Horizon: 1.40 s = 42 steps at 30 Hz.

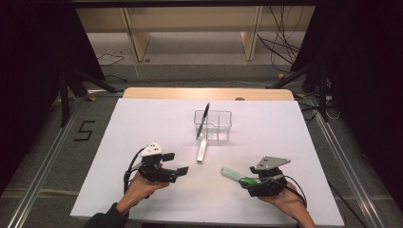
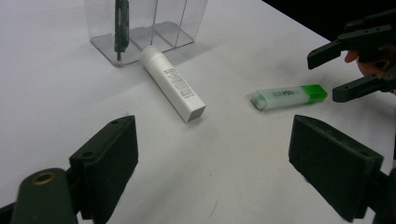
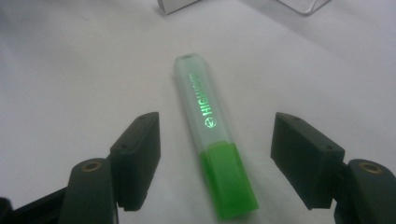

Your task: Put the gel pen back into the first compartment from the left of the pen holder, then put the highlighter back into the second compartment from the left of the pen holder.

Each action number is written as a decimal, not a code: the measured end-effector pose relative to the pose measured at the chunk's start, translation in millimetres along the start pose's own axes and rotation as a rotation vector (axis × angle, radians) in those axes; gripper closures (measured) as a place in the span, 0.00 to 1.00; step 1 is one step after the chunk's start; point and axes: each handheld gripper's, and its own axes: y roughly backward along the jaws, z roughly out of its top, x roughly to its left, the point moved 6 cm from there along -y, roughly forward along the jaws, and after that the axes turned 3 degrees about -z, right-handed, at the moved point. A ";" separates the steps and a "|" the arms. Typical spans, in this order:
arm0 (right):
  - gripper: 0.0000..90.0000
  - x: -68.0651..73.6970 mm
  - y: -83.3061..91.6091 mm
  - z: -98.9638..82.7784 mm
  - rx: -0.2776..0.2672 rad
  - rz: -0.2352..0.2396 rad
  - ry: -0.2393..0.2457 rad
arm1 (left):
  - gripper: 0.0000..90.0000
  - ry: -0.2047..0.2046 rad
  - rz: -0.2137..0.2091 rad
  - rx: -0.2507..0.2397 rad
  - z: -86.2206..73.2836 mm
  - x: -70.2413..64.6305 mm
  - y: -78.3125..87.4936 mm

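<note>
We count two grippers, one highlighter, one white tube, one clear box and one dark pen on a single white table (image 1: 142,123).

Right gripper (image 1: 244,181), at about 5 o'clock on the table in the high view: its jaws stand apart, one on each side of the highlighter (image 1: 234,175). In the right gripper view the green cap end of the highlighter (image 3: 211,140) lies flat between the two black jaws, clear of both pads; its pale translucent body points away toward 12 o'clock. No pad presses on it.

Left gripper (image 1: 178,164), at about 7 o'clock: we see its jaws wide apart with bare table between them in the left gripper view. From there the highlighter (image 2: 287,96) lies toward 1 o'clock, with the right gripper (image 2: 334,77) just beside its green end.

The tube (image 1: 201,150) lies flat near the table's centre, one end just beside the box (image 1: 219,124) at 12 o'clock of it. The box has two compartments; the pen (image 1: 203,120) stands tilted in the left one.
</note>
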 end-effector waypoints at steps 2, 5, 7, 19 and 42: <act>0.38 -0.3 -1.3 -1.2 0.014 -0.005 0.006 | 0.17 0.001 0.002 0.002 -1.2 -0.4 0.2; 0.38 -1.2 -3.8 -3.0 0.033 -0.015 0.020 | 0.17 -0.003 0.000 0.009 -2.4 -1.5 1.1; 0.38 -1.0 -4.8 -4.3 0.045 -0.020 0.024 | 0.17 -0.006 0.002 0.008 -2.4 -2.6 1.5; 0.38 -1.5 -7.9 -8.3 0.072 -0.037 0.044 | 0.17 -0.040 0.007 0.037 -7.9 -7.7 2.6; 0.40 -2.0 -11.6 -9.9 0.096 -0.047 0.059 | 0.17 -0.032 0.004 0.032 -10.2 -9.6 6.3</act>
